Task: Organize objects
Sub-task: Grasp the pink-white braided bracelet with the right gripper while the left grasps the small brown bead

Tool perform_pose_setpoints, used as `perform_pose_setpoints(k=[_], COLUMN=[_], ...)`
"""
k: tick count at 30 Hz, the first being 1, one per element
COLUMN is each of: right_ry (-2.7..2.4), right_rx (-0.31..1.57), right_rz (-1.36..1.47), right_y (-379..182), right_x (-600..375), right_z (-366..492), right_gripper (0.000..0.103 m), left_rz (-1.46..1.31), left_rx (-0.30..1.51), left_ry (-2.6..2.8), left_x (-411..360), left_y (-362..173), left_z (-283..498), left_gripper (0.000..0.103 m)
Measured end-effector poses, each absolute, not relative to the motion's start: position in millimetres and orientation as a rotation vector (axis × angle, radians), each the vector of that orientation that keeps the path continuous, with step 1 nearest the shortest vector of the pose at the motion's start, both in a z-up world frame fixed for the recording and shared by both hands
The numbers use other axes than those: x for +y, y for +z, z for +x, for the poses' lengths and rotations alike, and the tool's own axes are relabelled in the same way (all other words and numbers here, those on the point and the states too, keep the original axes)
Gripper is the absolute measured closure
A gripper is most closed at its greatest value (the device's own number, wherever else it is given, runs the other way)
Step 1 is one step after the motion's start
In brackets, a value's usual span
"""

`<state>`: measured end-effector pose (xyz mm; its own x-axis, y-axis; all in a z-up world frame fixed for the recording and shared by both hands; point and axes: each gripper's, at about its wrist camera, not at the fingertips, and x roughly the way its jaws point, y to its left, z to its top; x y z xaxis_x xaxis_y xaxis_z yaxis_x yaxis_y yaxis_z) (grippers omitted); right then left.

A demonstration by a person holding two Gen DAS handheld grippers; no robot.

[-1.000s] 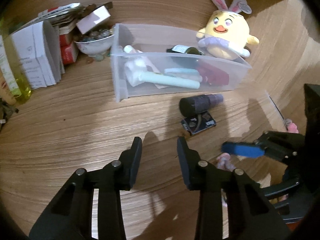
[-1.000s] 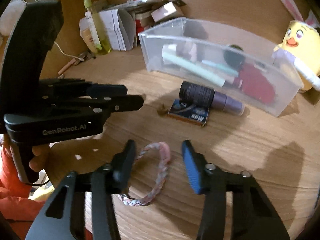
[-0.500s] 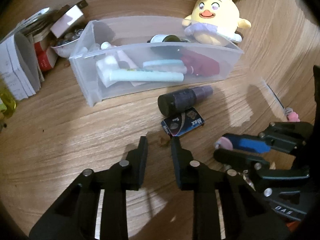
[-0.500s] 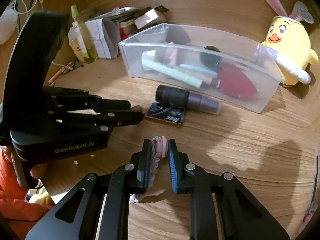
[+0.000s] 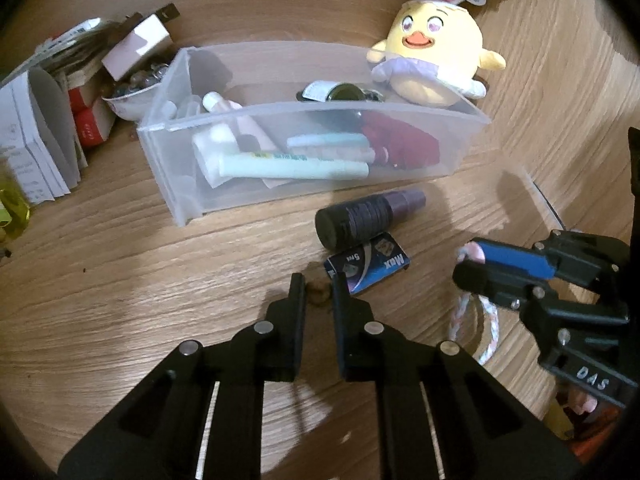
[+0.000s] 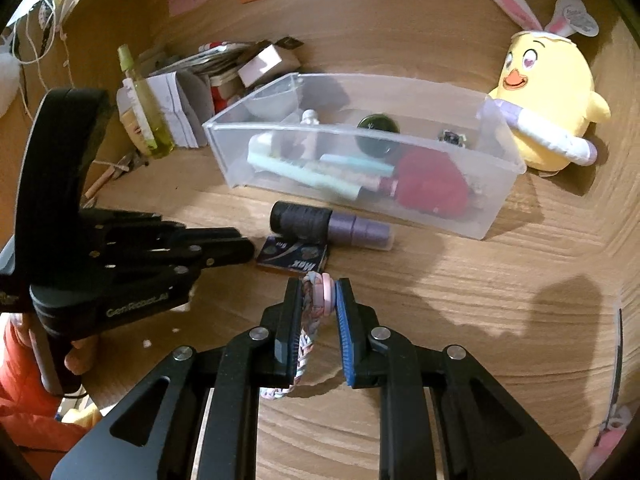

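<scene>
A clear bin (image 6: 460,216) sits at twelve o'clock on the wooden table (image 6: 480,320), a dark bottle (image 6: 316,222) lying just before it. The right gripper (image 6: 318,300) pinches a braided bracelet (image 6: 310,320); the left gripper (image 5: 318,296) closes on what may be a small brown crumb (image 5: 318,294)

Both cameras sit on the handheld grippers and look forward and steeply down along the fingers, close above the wooden tabletop (image 5: 120,280).

The left wrist view looks across the tabletop toward the clear bin (image 5: 320,152), with the right gripper (image 5: 466,266) entering from its right edge.

The right wrist view faces the same bin (image 6: 360,184) from a place more to the right, with the left gripper (image 6: 248,246) at its left edge.

Both views share the bin, the dark bottle (image 5: 360,220) (image 6: 320,224), the blue packet (image 5: 372,266) (image 6: 292,258) and the yellow plush toy (image 5: 436,64) (image 6: 544,112).
</scene>
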<state>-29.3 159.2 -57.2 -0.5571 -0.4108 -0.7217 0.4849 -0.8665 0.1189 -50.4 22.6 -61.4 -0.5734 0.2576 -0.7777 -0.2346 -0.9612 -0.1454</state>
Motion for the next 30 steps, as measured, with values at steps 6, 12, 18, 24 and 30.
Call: perform_pose_setpoints(k=[6, 12, 18, 24, 30], right_ry=[-2.441, -2.479, -2.518, -2.547, -2.572], right_rx=[0.110, 0.099, 0.060, 0.058, 0.025], right_rz=[1.036, 0.998, 0.934, 0.874, 0.816], right_y=[-47, -36, -20, -5, 11], right_x=[168, 173, 179, 184, 189], right_z=[-37, -44, -49, -53, -56], right_gripper=[0.088, 0.088, 0.088, 0.088, 0.088], left_rz=[-1.239, -1.201, -1.133, -1.052, -0.987], left_rx=[-0.061, -0.097, -0.134, -0.160, -0.157], left_ry=[2.591, 2.613, 2.641, 2.670, 2.695], left_x=[16, 10, 9, 7, 8], left_y=[-51, -40, -23, -3, 14], left_z=[-45, -42, -42, -45, -50], left_gripper=[0.091, 0.091, 0.091, 0.091, 0.091])
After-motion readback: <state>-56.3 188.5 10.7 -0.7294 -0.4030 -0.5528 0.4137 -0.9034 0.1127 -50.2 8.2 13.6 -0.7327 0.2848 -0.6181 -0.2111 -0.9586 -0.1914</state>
